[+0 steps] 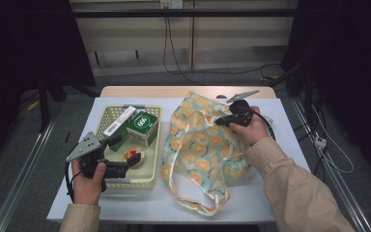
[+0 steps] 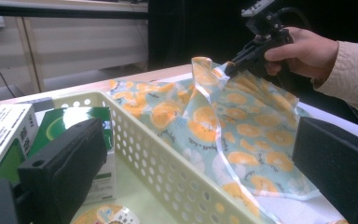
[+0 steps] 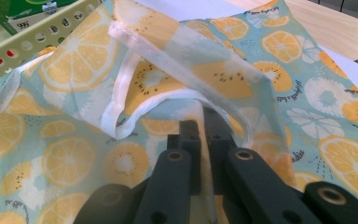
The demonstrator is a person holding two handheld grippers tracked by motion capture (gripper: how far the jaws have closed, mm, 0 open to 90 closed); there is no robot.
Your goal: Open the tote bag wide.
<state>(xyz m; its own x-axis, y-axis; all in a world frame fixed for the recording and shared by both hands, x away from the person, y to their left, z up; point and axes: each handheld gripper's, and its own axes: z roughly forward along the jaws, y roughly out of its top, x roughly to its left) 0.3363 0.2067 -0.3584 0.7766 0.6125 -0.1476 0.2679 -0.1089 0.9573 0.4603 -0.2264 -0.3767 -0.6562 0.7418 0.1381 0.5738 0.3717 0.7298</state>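
Observation:
A fruit-print cloth bag (image 1: 203,145) lies on the white sheet at the table's middle right. My right gripper (image 1: 218,121) is shut on the bag's upper rim and lifts a fold of it; the right gripper view has the two jaws closed on the white-edged fabric (image 3: 204,126). A pale yellow perforated basket (image 1: 157,140) stands at the left. It holds a green box (image 1: 143,124), a white box (image 1: 120,121) and a small round packet (image 1: 134,154). My left gripper (image 1: 130,162) is open over the basket's near end, beside the round packet, with nothing held.
In the left gripper view the basket wall (image 2: 168,163) runs between the wide-apart jaws, with the bag (image 2: 242,126) and the right gripper (image 2: 230,67) beyond. The bag's looped handle (image 1: 198,205) trails toward the table's front edge. Floor cables lie behind and to the right.

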